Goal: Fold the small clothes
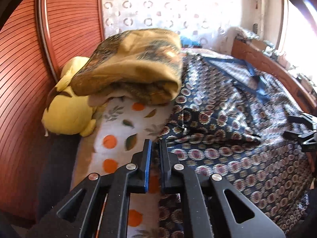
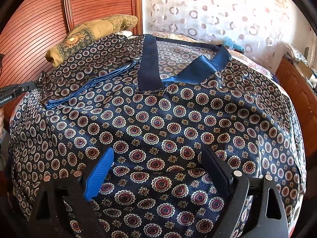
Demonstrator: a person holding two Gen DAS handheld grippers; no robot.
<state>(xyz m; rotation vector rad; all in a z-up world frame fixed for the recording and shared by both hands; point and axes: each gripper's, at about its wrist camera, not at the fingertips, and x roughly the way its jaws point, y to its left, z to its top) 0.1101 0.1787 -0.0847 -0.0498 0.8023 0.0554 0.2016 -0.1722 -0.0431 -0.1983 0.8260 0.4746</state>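
A navy patterned shirt [image 2: 158,123] with a blue satin collar [image 2: 150,65] lies spread on the bed, its left sleeve folded inward over the body. My right gripper [image 2: 156,154] is open, hovering just above the shirt's lower front. My left gripper [image 1: 155,142] is nearly shut, with a narrow gap between the jaws, and holds nothing; it sits at the shirt's left edge [image 1: 227,138], above the white sheet. The left gripper also shows at the left edge of the right wrist view [image 2: 17,89].
A folded mustard blanket [image 1: 134,65] and a yellow plush toy [image 1: 67,109] sit at the head of the bed beside a red slatted wardrobe [image 1: 25,69]. A white sheet with orange dots [image 1: 118,134] covers the mattress. A wooden bed frame [image 1: 277,73] runs along the right.
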